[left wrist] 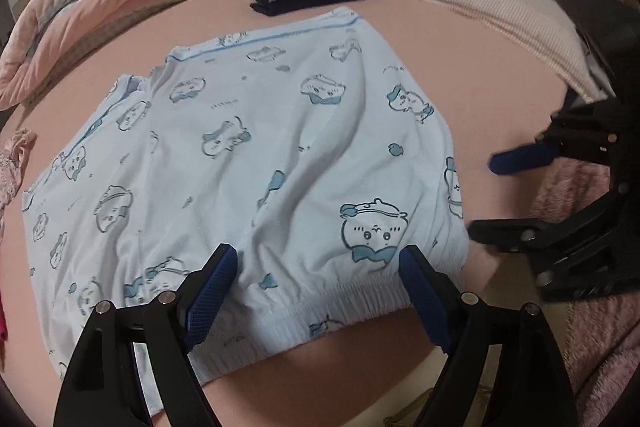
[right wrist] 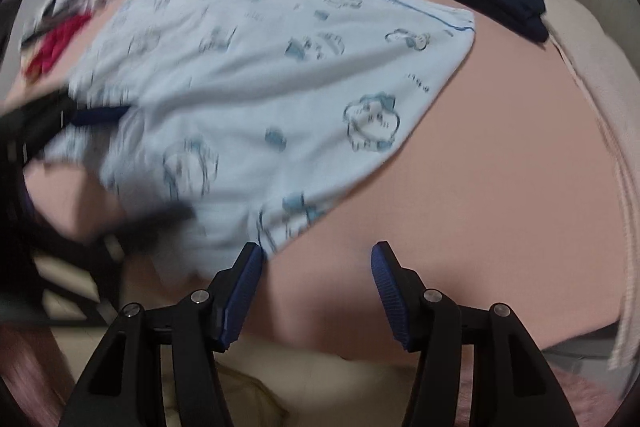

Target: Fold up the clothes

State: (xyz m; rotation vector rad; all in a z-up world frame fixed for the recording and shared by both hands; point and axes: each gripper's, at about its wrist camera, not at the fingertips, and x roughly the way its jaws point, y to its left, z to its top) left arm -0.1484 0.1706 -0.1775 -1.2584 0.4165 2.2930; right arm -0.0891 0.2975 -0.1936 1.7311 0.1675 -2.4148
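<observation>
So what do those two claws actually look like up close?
Both look alike. The left claw has two black plastic fingers, angular and hinged with round silver pins, each tipped with a ribbed dark-blue pad. The right claw is the same black frame with blue pads. No cables, markings or sleeves show.
</observation>
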